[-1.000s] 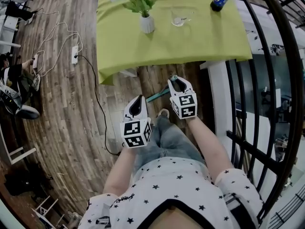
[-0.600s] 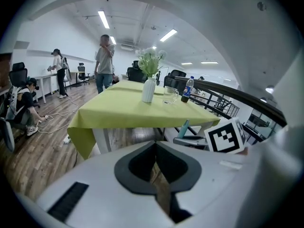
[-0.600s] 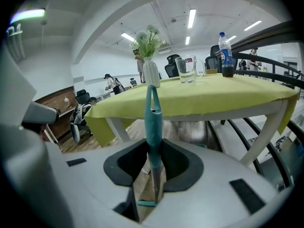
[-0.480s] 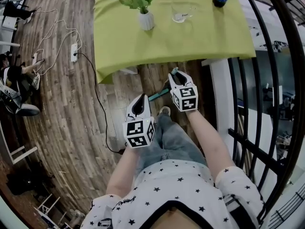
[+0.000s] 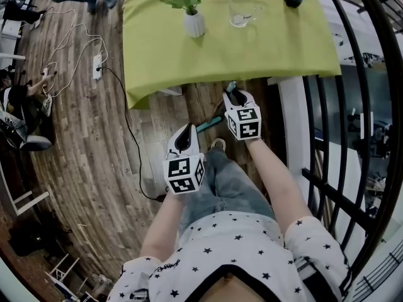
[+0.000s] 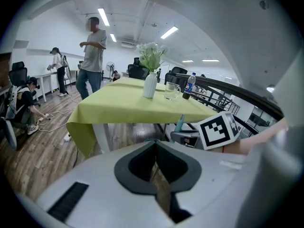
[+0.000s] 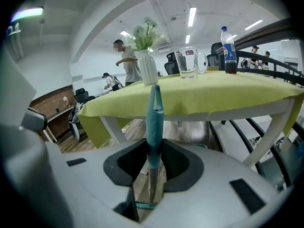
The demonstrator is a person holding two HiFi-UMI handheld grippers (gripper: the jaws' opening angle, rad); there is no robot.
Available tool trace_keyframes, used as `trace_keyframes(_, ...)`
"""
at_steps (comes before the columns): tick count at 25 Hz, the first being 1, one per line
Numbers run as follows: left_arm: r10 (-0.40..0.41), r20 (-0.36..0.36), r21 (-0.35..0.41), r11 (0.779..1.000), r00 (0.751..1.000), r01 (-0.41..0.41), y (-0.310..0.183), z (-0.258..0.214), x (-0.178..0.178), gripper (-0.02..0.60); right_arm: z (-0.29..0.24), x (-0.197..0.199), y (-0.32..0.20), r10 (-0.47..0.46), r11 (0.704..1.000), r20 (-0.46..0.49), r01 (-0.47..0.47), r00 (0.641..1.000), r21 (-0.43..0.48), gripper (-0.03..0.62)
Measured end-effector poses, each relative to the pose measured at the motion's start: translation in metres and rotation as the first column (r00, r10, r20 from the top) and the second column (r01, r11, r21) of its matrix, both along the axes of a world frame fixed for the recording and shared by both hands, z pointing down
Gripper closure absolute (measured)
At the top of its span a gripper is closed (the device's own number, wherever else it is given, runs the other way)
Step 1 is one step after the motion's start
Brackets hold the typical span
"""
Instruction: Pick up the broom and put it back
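Near table, right tongs' own view shows broom clamped; left tongs closed, empty

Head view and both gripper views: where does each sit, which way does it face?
Head view: on the person's head, facing steeply down at the floor and green table; shows both forearms, left gripper, right gripper.
Left gripper view: on the left gripper, facing along its shut, empty jaws toward the table; right gripper at right.
Right gripper view: on the right gripper, facing the table's edge; its jaws clamp the broom handle.
Shared: all three show the table and vase.
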State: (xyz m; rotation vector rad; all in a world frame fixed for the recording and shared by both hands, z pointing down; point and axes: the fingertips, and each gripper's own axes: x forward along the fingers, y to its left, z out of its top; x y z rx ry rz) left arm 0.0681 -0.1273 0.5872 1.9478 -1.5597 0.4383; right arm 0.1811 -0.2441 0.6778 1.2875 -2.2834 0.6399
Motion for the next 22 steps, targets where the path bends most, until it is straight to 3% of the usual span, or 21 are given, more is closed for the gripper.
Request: trace_keyframes(22, -0.005, -0.003, -0.038, 0.999, 1.000, 0.005, 0.005, 0.015, -0.002, 0.571, 0.016, -0.004, -0.027, 0.020, 1.000, -0.041, -0.020, 0.999, -0.021, 0.499)
